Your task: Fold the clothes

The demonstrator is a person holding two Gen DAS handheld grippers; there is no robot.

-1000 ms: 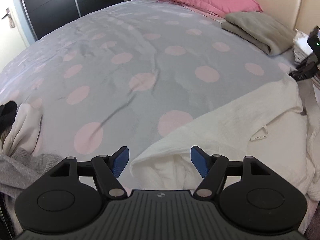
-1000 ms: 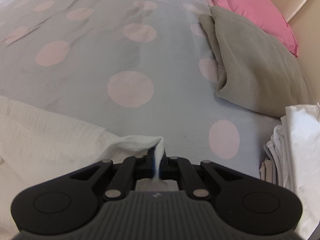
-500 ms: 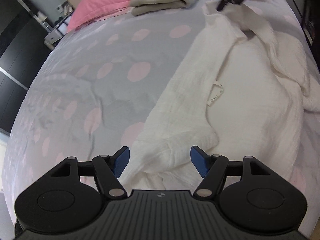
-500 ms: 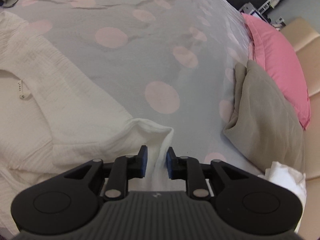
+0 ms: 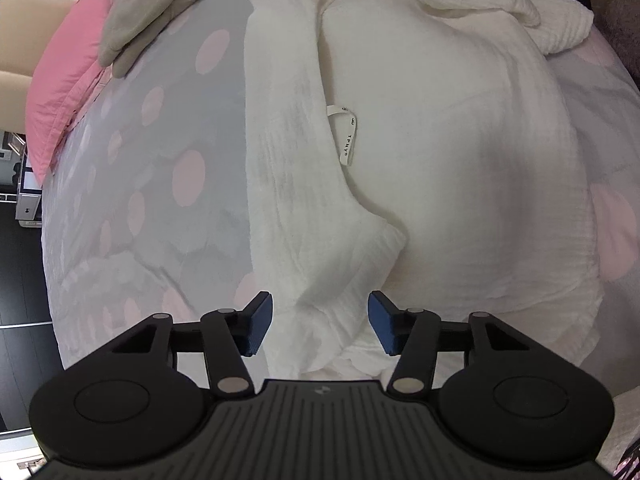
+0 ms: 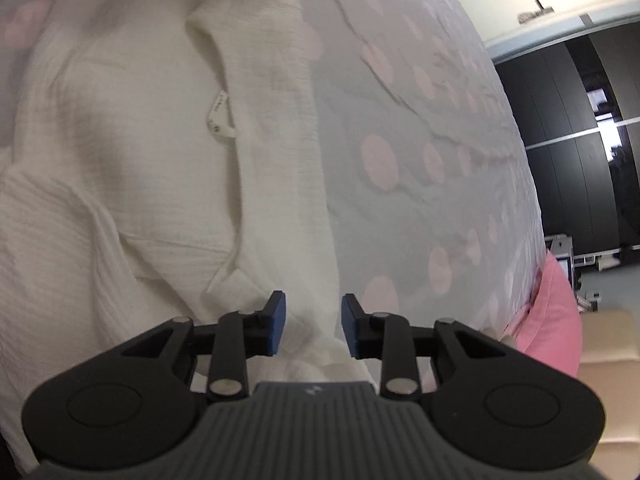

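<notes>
Between the parted pads of the left gripper, whose jaws have just been closing, lies a fold of the white garment spread on the spotted bed, unpinched. Likewise the right gripper, jaws just opening, straddles its edge loosely. Only the left view shows the grey blanket against the pink pillow; the right shows dark wardrobes.
</notes>
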